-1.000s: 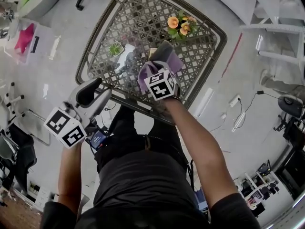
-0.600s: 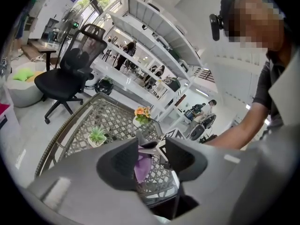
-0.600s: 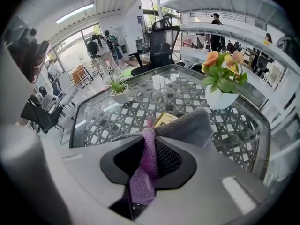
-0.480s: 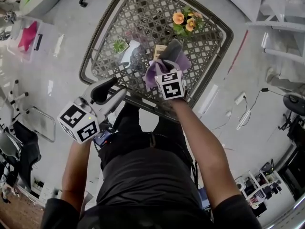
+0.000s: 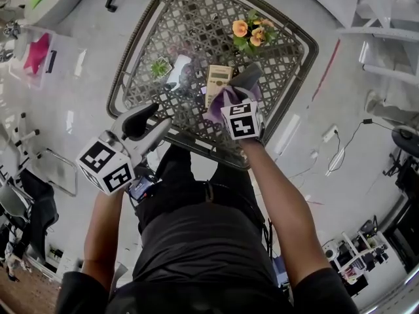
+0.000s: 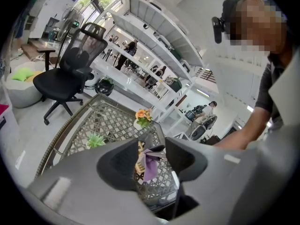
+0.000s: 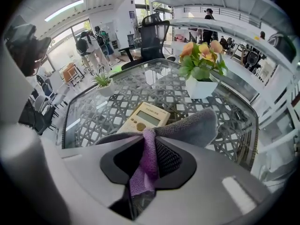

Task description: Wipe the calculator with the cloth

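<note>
Since the earlier frame, my right gripper (image 5: 234, 98) has carried the cloth (image 5: 237, 84) off the calculator (image 5: 218, 82) to its right side, uncovering it on the counter (image 5: 190, 25). Head view: my left gripper (image 5: 149, 124) hangs beyond the counter edge, well apart from the calculator. Left gripper view: fingers (image 6: 119, 161) released, nothing between them. Right gripper view: fingers (image 7: 171, 156) clenched on the purple cloth, just this side of the calculator.

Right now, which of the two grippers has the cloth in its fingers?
The right gripper: its fingers pinch the cloth by the calculator. The left gripper has its fingers apart, empty.
</note>
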Demonstrator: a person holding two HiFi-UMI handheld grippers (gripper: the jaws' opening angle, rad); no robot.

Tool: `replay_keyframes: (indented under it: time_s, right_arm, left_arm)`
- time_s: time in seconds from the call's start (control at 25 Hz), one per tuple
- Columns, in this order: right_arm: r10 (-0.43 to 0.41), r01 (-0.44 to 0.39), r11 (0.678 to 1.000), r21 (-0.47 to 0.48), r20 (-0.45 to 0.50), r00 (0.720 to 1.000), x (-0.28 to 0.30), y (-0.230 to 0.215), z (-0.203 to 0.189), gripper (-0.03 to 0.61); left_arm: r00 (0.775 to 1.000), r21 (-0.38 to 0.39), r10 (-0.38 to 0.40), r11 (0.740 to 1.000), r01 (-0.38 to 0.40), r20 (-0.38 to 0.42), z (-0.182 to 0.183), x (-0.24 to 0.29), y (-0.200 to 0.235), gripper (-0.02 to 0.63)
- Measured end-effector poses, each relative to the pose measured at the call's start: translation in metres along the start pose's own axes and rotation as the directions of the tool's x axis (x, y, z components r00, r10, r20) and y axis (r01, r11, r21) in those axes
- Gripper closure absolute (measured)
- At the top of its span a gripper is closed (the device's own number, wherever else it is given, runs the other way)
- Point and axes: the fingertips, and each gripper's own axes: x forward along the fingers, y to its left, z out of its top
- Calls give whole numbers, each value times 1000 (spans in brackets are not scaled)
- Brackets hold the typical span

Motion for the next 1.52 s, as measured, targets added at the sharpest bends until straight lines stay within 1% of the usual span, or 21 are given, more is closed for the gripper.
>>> replay_keyframes:
  time_s: [0.12,0.28,0.48,0.68,0.96,1.24,1.52]
  right_arm:
    - [-14,15,1000,19,-14,1000,-2,-8,-7,511]
    - [-7,6,999,46,11,1000,-4,-9,-7,511]
    - [19,-20,999,39,10,1000,2,-7,-14,511]
    - [26,-26,999,24,-8,1000,1,-5,-14,509]
    - [54,-53,997,49,-25,998,3,-8,-17,511]
    - [35,-32,998,50,-58,998,-1,-2,-29,511]
    - [30,-22,994,108,-80,996,-5,1,-40,509]
  left_arm:
    - [1000,2,-7,1000,7,-7,0,5,-3,400]
    - [1000,-4,-13,1000,13,-20,-4,10,-1,400]
    - [997,-11,-13,1000,12,-72,-26,20,0,400]
    - [994,-19,-36,999,34,-108,-39,29,-11,400]
    - [979,-2,-45,999,45,-201,-68,38,-18,400]
    - [982,3,-47,999,48,-184,-69,32,-21,400]
    - [987,17,-41,999,45,-158,-53,26,-18,400]
